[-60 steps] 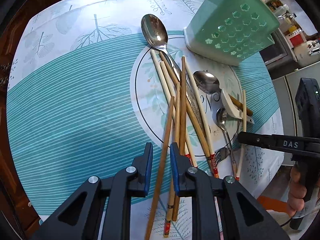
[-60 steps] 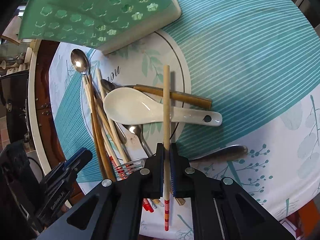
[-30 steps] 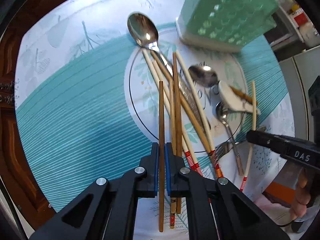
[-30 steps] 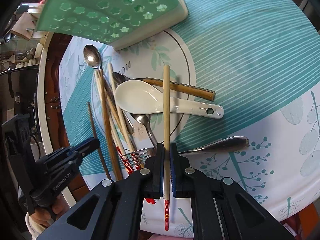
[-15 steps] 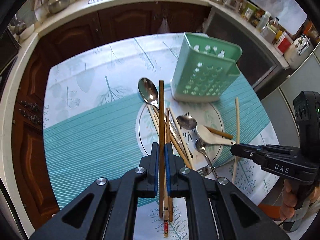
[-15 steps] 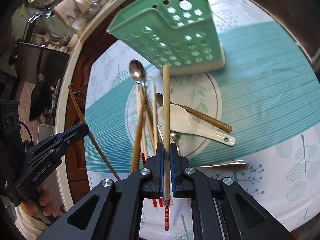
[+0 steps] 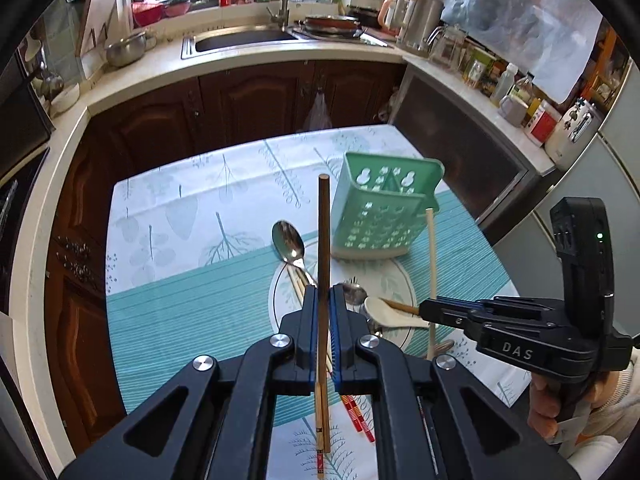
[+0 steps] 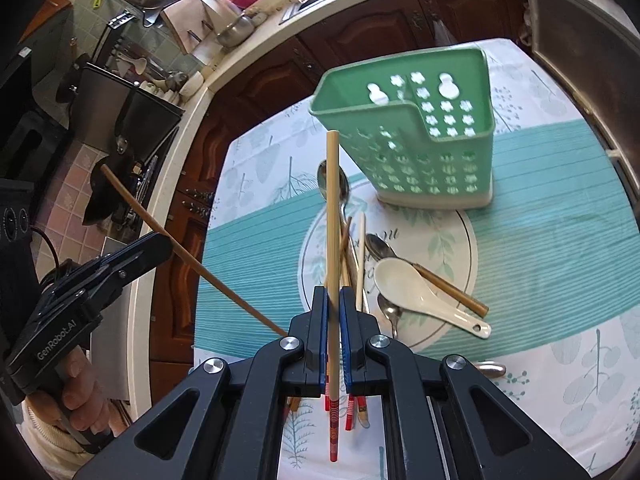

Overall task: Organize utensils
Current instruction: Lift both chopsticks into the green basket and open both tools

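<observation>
Two grippers, each clamped on one chopstick. Counter with teal-and-white leaf cloth fills mid frame in both views. Green perforated holder stands upright, centre-right in left view, upper centre in right view. Left gripper, bottom centre: fingers pinched on dark brown chopstick. Right gripper, bottom centre: fingers pinched on pale chopstick, red-banded end low. White ceramic spoon, metal spoons, loose chopsticks lie below holder.
</observation>
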